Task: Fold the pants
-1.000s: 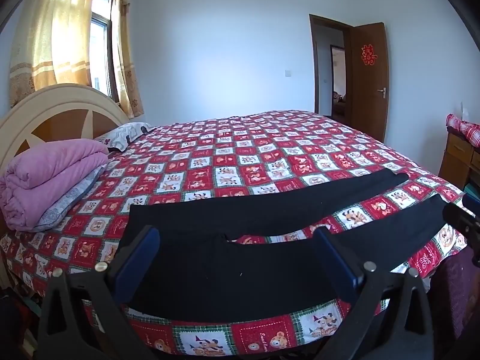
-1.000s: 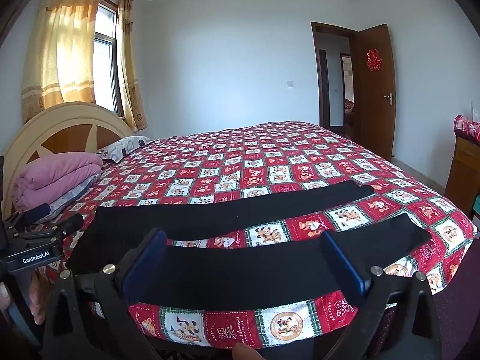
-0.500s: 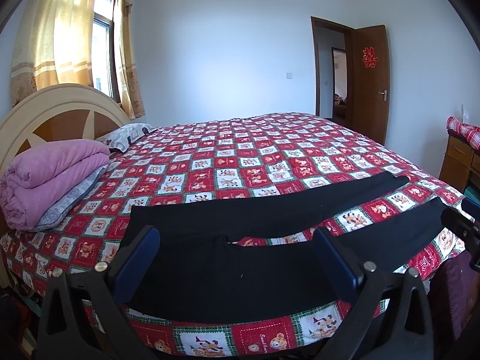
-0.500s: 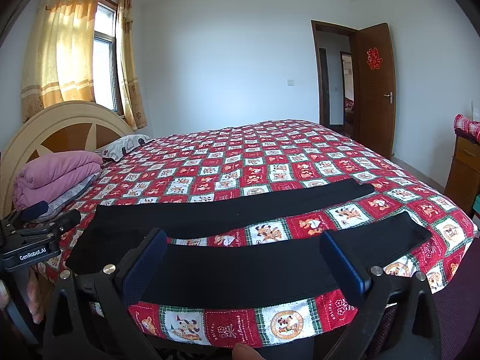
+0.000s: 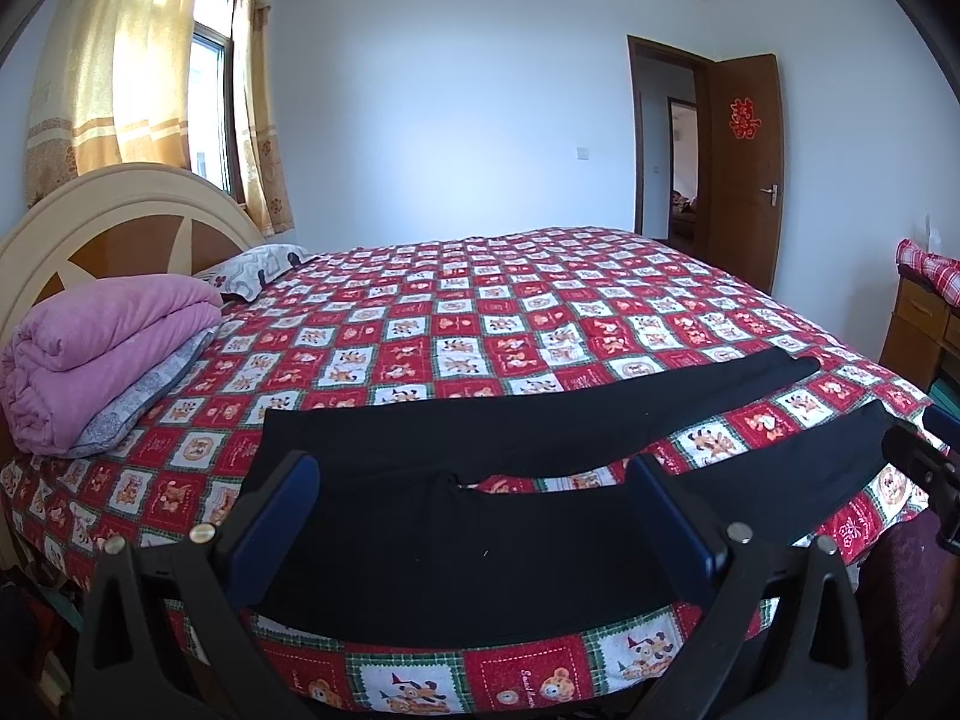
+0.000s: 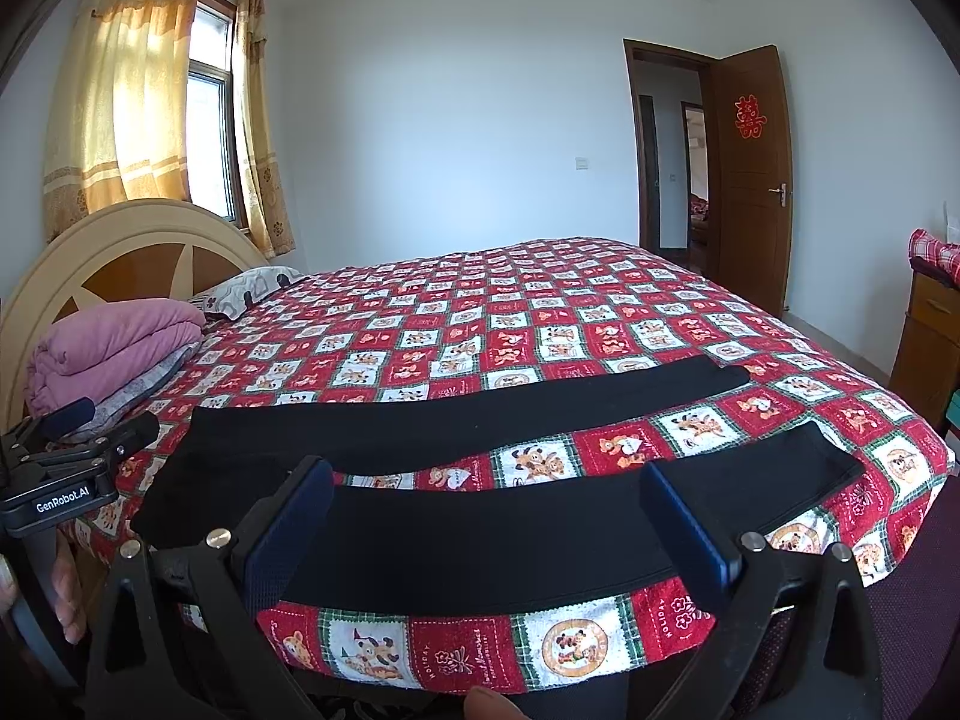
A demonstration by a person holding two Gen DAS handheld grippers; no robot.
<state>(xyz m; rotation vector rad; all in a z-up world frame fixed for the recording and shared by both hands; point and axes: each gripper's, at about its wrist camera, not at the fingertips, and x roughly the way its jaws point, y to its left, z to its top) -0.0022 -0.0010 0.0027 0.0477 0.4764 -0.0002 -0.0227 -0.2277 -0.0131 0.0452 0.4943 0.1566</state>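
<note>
Change: both grippers barely shift; view sits slightly lower.
Pants (image 5: 480, 516): flat on bed (image 5: 516, 312) near edge, legs spread apart.
Left gripper (image 5: 474, 516): jaws wide, empty.
Right gripper (image 6: 492, 528): jaws wide, empty.

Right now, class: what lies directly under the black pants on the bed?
The black pants lie flat on the red-and-white patchwork bedspread, which shows between and around both legs. Whatever lies beneath the bedspread is covered and cannot be seen.
</note>
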